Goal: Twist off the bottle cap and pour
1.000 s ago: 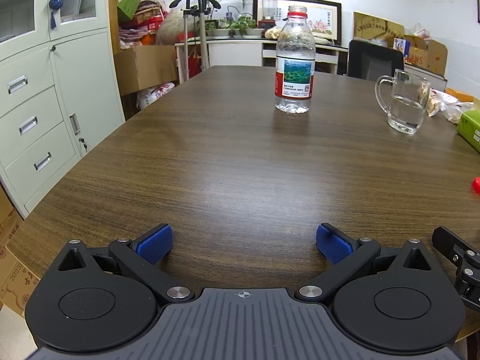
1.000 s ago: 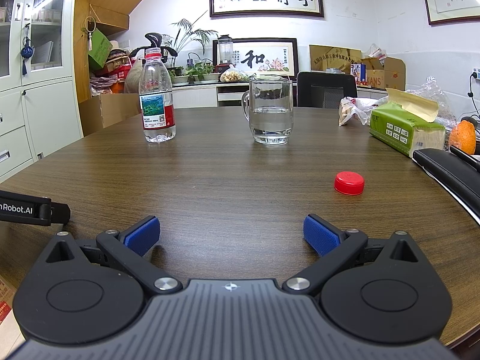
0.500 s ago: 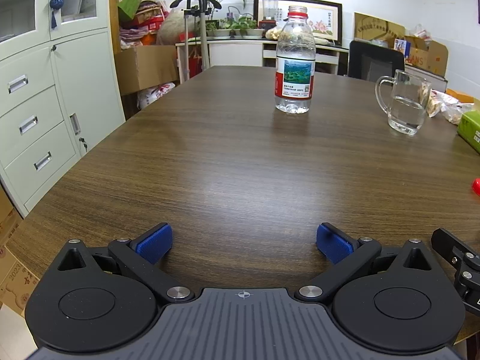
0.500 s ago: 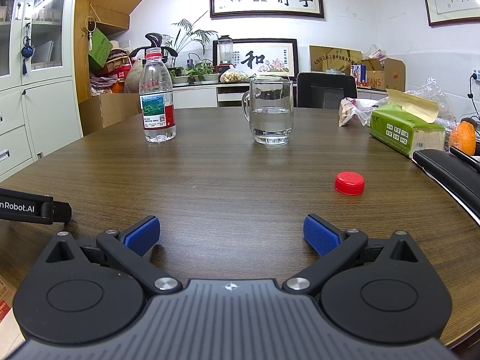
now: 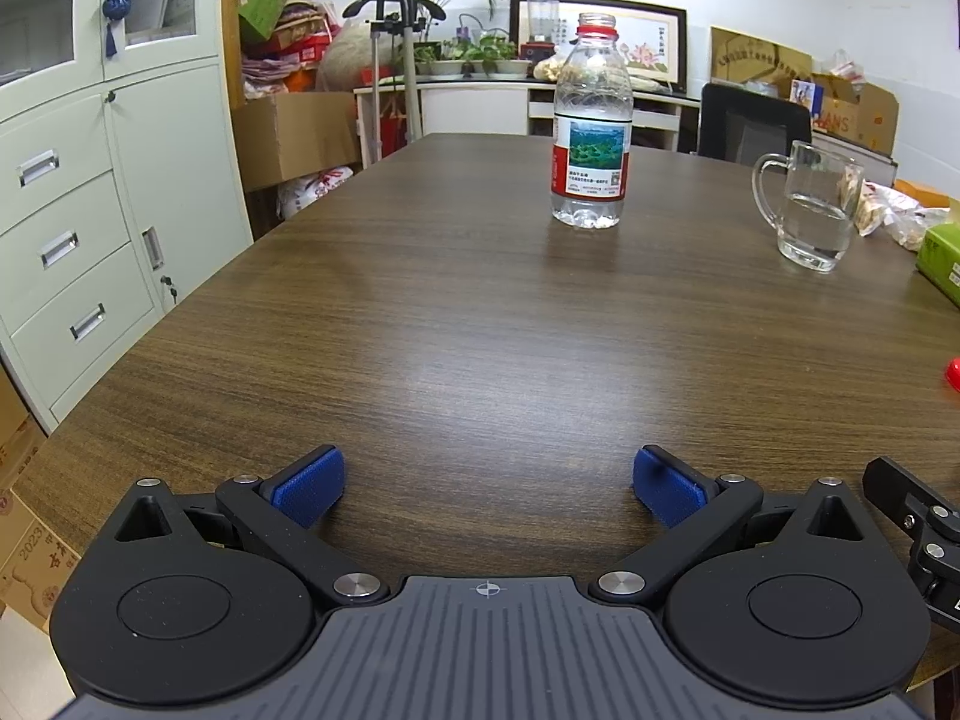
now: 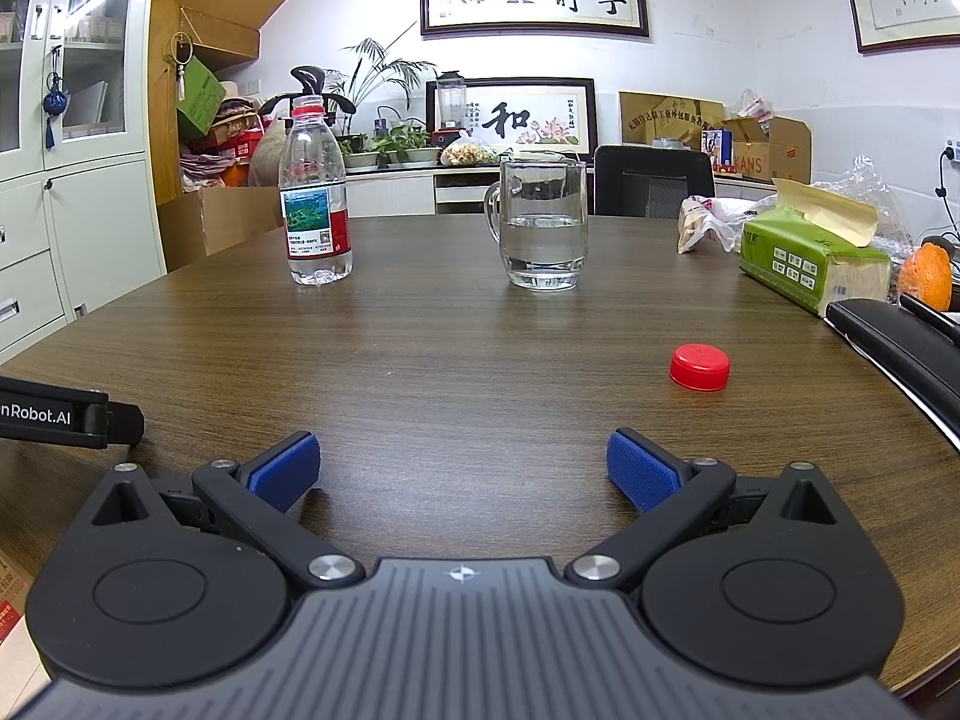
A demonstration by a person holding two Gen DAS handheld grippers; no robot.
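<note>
A clear plastic bottle (image 5: pixel 591 150) (image 6: pixel 315 204) with a red and green label stands upright on the brown table (image 5: pixel 480 312), its neck uncapped. To its right stands a glass mug (image 5: pixel 816 210) (image 6: pixel 543 222) holding some water. The red cap (image 6: pixel 699 366) lies flat on the table, right of the mug and nearer to me; its edge shows as a red cap (image 5: pixel 954 373) at the left wrist view's right border. My left gripper (image 5: pixel 487 483) is open near the table's front edge, far from the bottle. My right gripper (image 6: pixel 462 468) is open too, with nothing between its fingers.
A green tissue box (image 6: pixel 813 267), a plastic bag (image 6: pixel 708 222) and an orange (image 6: pixel 927 276) sit at the table's right. A black chair (image 6: pixel 654 189) stands behind the table. White cabinets (image 5: pixel 90 210) and cardboard boxes line the left side.
</note>
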